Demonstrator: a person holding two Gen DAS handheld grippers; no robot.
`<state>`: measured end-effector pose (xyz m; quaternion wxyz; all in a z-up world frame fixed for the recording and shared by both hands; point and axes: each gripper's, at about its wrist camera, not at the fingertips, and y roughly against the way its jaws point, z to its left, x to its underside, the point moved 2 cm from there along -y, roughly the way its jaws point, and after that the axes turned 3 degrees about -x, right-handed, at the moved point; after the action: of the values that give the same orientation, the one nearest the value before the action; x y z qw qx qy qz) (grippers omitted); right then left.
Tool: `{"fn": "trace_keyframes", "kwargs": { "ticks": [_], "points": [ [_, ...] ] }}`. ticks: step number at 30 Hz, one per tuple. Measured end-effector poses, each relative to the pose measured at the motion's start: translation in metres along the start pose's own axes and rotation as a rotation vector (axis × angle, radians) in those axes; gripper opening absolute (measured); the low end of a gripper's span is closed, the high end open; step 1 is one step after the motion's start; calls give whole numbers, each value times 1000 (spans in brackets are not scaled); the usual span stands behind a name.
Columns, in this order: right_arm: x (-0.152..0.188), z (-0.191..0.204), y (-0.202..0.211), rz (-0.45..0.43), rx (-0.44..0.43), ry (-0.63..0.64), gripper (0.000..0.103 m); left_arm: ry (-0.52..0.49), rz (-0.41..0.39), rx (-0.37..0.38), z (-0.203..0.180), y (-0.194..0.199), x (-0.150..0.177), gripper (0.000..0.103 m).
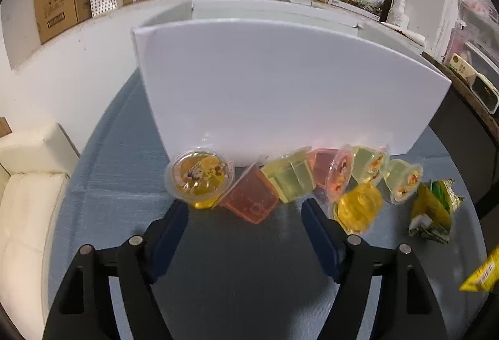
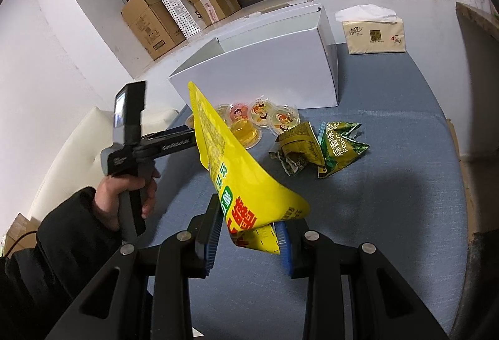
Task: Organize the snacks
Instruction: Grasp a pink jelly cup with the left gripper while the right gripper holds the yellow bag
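Presently the right tongs (image 2: 248, 234) pinch a yellow snack bag (image 2: 230, 162) by one lower corner; it may slip or swing. Left tongs (image 1: 244, 215) gape empty before the jelly cups (image 1: 312, 181), which could roll if nudged against the white box (image 1: 280, 84) beyond them.

My fingers (image 1: 170, 234) are black with dark-blue ribbed pads and round silver screws; my black sleeve (image 2: 62, 234) covers the left wrist behind the black handle.
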<state>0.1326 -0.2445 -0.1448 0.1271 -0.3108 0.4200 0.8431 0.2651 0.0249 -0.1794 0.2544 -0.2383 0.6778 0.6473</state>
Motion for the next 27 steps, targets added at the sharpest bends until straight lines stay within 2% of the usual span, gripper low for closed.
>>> {"fn": "trace_keyframes", "kwargs": {
  "ticks": [4,7,11,18,24,27],
  "points": [
    [0,-2,1,-2,1,-3,35,25,20,10,6,-15,-3,78],
    [2,-2,0,0,1,-7,35,66,12,58,14,-15,-4,49],
    [4,-1,-3,6,-7,-10,35,48,2,98,15,-9,1,49],
    [4,5,-5,8,-19,3,35,51,-40,150,13,26,19,49],
    [-3,11,1,-21,-2,12,35,18,-113,158,11,85,37,49],
    [-13,14,1,-36,10,14,35,23,-149,154,11,112,34,49]
  ]
}}
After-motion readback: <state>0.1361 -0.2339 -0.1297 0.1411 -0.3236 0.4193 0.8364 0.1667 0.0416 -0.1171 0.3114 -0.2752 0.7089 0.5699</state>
